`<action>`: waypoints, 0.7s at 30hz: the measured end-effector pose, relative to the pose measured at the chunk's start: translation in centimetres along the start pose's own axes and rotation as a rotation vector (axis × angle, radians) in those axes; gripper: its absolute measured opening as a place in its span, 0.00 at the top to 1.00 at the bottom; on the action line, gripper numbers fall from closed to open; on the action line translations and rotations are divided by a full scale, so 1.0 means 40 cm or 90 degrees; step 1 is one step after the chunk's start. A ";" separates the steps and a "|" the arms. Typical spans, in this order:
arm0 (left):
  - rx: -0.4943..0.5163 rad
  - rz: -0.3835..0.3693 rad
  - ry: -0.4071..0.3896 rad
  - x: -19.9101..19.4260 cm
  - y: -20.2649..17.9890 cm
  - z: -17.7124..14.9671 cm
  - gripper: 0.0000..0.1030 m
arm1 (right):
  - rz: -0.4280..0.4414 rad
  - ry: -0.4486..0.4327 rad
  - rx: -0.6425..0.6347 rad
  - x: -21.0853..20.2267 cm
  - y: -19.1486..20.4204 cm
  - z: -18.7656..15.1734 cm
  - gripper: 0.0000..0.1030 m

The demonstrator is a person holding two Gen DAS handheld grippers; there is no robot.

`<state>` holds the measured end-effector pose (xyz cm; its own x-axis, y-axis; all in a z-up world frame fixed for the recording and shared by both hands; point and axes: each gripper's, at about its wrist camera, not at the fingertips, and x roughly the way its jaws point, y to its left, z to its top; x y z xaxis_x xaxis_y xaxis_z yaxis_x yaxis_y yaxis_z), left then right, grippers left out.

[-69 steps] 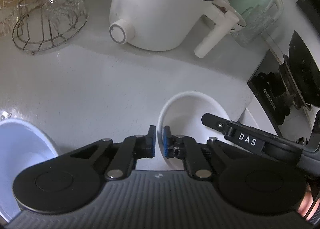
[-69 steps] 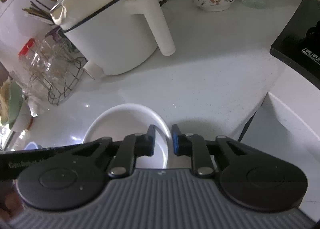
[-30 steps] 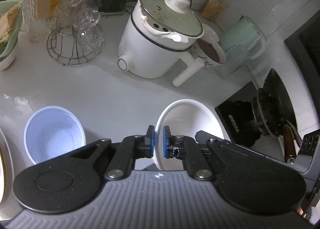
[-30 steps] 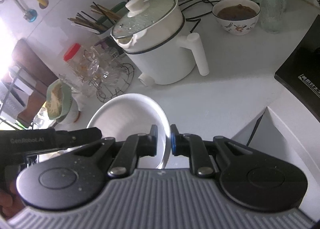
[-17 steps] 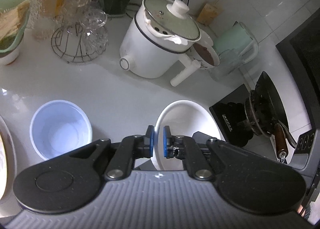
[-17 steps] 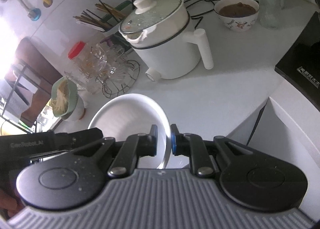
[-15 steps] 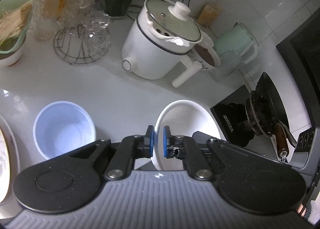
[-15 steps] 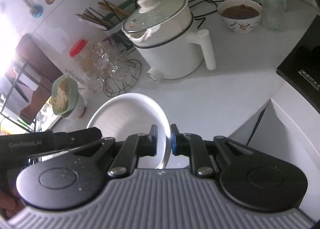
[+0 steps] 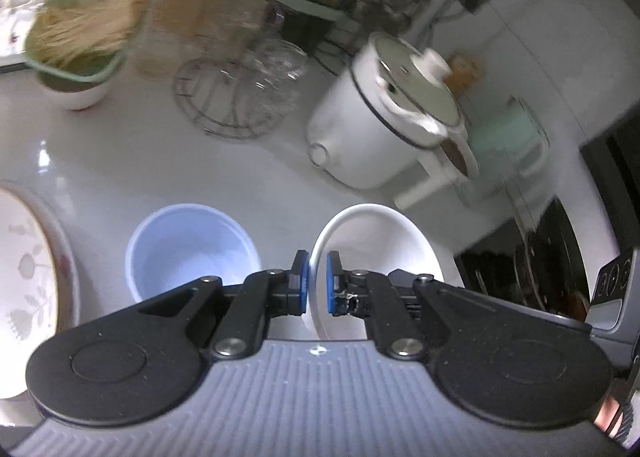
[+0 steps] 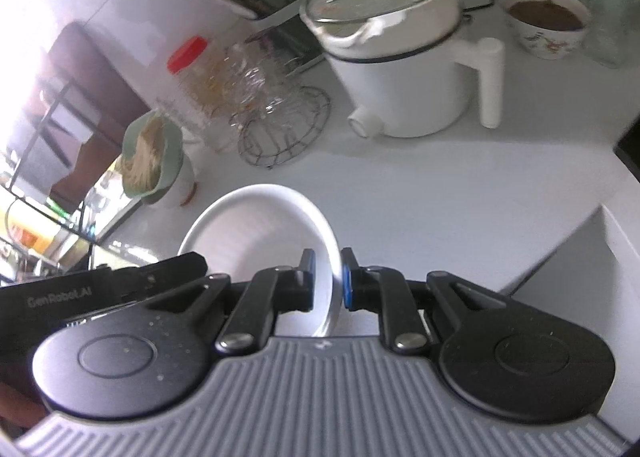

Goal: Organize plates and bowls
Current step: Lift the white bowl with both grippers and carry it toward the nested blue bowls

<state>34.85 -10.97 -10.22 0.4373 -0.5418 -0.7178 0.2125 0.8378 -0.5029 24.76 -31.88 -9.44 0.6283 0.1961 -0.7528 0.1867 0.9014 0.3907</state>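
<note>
A plain white bowl (image 9: 372, 241) is held in the air by both grippers. My left gripper (image 9: 314, 287) is shut on its left rim. My right gripper (image 10: 328, 281) is shut on its right rim, and the bowl (image 10: 256, 229) fills the middle of the right wrist view. A pale blue bowl (image 9: 188, 245) stands on the white counter (image 9: 160, 161) below and to the left. A flowered plate (image 9: 28, 281) lies at the far left edge.
A white electric pot (image 9: 384, 137) with a handle stands at the back, also in the right wrist view (image 10: 400, 57). A wire rack of glasses (image 9: 236, 97), a green strainer bowl (image 9: 80, 45) and a black stove (image 9: 540, 257) at the right surround the counter. A filled patterned bowl (image 10: 544, 25) stands far right.
Both grippers have lifted the white bowl off the counter and carried it left. The blue bowl and the flowered plate have come further into the left wrist view.
</note>
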 end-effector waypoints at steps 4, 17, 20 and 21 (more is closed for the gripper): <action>-0.035 0.026 -0.037 -0.020 0.049 -0.002 0.92 | 0.022 0.014 -0.039 0.044 0.042 0.010 0.85; -0.121 0.110 -0.097 -0.020 0.198 -0.009 0.92 | 0.061 0.083 -0.138 0.222 0.152 0.007 0.84; -0.129 0.126 -0.089 0.000 0.214 -0.012 0.92 | 0.060 0.095 -0.148 0.246 0.159 0.004 0.84; -0.132 0.129 -0.087 0.009 0.215 -0.012 0.92 | 0.057 0.097 -0.156 0.254 0.162 0.002 0.84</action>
<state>36.41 -3.97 -15.03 0.5684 -0.3391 -0.7496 -0.0675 0.8888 -0.4533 32.41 -24.08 -14.51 0.5098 0.3175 -0.7996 -0.0638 0.9408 0.3329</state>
